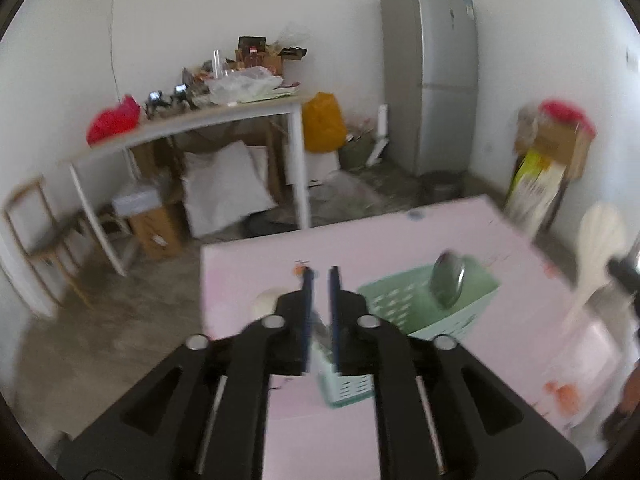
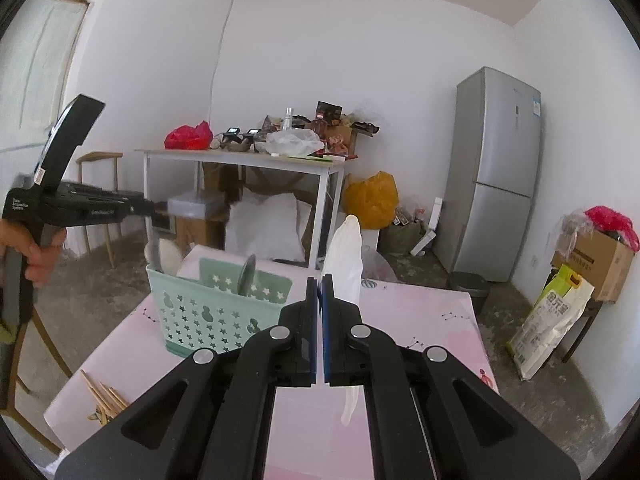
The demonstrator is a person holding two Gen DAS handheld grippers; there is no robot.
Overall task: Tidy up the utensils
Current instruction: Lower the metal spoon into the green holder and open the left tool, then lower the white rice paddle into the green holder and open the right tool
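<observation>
A mint green perforated basket [image 2: 216, 312] stands on the pink table [image 2: 420, 320], and a metal spoon [image 2: 248, 274] stands upright in it. My right gripper [image 2: 320, 284] is shut on a white plastic spoon [image 2: 346, 256]; its bowl points up and its handle hangs below the fingers. My left gripper [image 1: 320, 276] hovers over the near left corner of the basket [image 1: 420, 304], jaws a narrow gap apart. A grey handle and a white round utensil head [image 2: 169, 258] sit at that corner, under the left gripper [image 2: 158, 208]. Whether the pads touch that handle is not clear.
Wooden chopsticks [image 2: 104, 400] lie at the table's near left corner. A hand [image 2: 38, 252] holds the left gripper's grip. Behind stand a cluttered white table [image 2: 244, 156], a wooden chair [image 2: 100, 184], a grey fridge [image 2: 496, 172], boxes and bags on the floor.
</observation>
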